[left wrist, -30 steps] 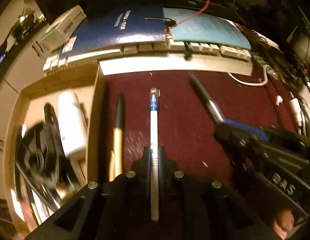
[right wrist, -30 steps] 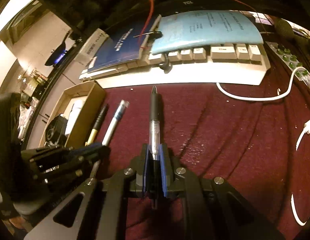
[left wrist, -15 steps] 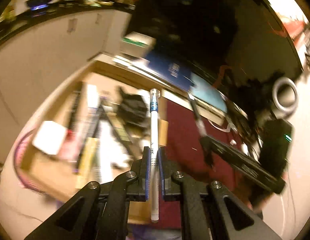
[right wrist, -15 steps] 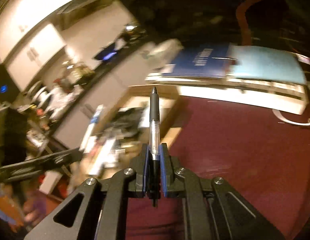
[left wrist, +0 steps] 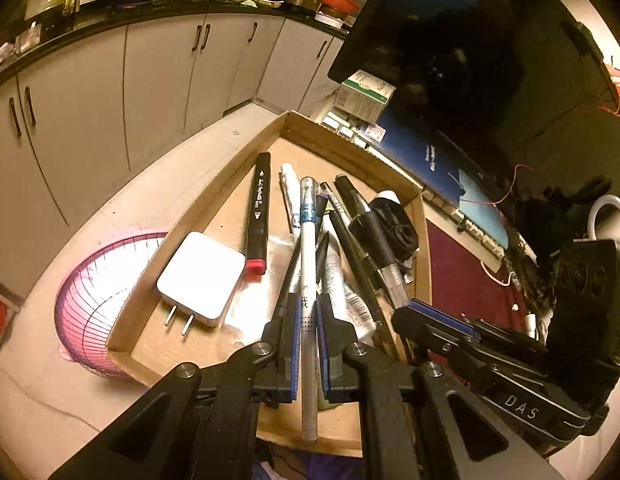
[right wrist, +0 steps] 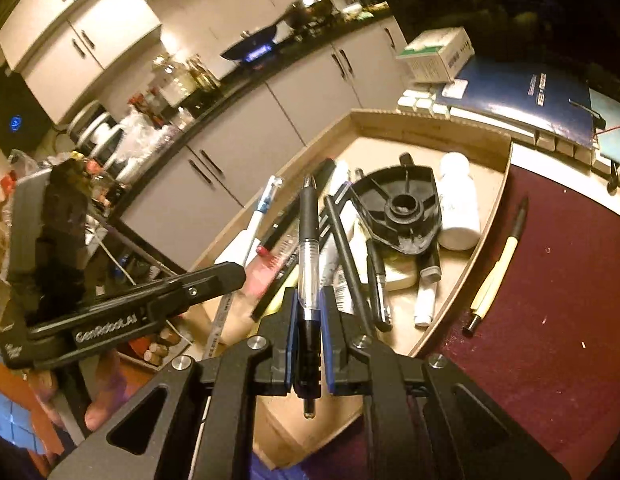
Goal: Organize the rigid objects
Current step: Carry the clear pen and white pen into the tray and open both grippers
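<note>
My left gripper (left wrist: 308, 312) is shut on a white pen with a blue band (left wrist: 308, 248) and holds it over the cardboard tray (left wrist: 349, 152). My right gripper (right wrist: 308, 308) is shut on a black and clear pen (right wrist: 308, 240), also above the tray (right wrist: 489, 216). The tray holds several pens, a black marker with a red end (left wrist: 257, 212), a white charger plug (left wrist: 200, 280), a black plastic reel (right wrist: 401, 208) and a white bottle (right wrist: 457, 204). A yellow and black pen (right wrist: 497, 268) lies on the maroon mat beside the tray.
A pink wire basket (left wrist: 98, 300) stands left of the tray. A keyboard under a dark blue book (right wrist: 521, 96) and a small white box (right wrist: 435, 54) sit behind the tray. The maroon mat (right wrist: 549, 320) stretches to the right. Kitchen cabinets (left wrist: 110, 100) stand beyond.
Both grippers lifted their pens off the maroon mat and swung left over the cardboard tray. The yellow and black pen stayed on the mat.
</note>
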`<state>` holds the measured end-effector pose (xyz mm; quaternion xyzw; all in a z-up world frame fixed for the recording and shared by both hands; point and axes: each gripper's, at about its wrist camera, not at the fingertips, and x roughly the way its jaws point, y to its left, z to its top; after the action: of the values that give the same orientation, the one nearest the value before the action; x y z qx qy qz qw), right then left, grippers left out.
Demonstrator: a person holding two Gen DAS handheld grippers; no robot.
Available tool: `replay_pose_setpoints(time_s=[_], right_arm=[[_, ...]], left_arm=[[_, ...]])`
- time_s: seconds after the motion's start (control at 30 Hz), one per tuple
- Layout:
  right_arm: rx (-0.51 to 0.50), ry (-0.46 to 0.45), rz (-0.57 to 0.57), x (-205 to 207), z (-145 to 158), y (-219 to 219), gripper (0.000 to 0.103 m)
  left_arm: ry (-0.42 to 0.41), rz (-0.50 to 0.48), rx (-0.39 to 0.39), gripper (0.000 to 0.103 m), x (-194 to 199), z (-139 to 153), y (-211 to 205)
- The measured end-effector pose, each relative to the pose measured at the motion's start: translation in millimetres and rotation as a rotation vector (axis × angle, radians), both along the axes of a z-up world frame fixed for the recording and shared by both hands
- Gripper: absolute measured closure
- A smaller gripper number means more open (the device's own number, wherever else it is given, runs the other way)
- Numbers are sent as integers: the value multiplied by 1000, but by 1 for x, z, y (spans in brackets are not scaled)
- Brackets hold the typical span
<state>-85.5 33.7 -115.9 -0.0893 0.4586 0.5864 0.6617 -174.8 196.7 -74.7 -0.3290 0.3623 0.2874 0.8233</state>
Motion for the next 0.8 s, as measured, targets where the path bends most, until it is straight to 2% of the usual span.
replay_pose_setpoints(time_s=[0.23, 0.33, 0.43, 0.5, 0.53, 0.57, 0.67, 0.7, 0.8], right_arm=[[-47, -42, -16, -4, -9, 6, 92], [-65, -52, -28, -4, -13, 10, 92], [-48, -52, -21, -5, -8, 6, 91], [3, -17, -5, -2, 4, -8, 85], [25, -8, -9, 1, 10, -15, 83], [53, -3, -28, 7, 17, -27, 80], [85, 17, -100, 30, 26, -50, 73], [75, 17, -139, 42, 24, -58, 73], [-37, 19, -275, 77, 6, -68, 73]], left_arm=[[31, -8, 31, 97, 9, -10, 2], [82, -40, 55, 97, 14, -16, -2], [98, -58, 52, 94, 14, -21, -6], [91, -45, 51, 81, 11, -20, -8], [85, -47, 56, 79, 10, -19, -10], [73, -47, 68, 76, 9, -15, -13], [34, -43, 97, 57, 6, -6, -20], [14, -39, 109, 52, 5, -2, -23], [-15, -39, 109, 52, 7, 4, -28]])
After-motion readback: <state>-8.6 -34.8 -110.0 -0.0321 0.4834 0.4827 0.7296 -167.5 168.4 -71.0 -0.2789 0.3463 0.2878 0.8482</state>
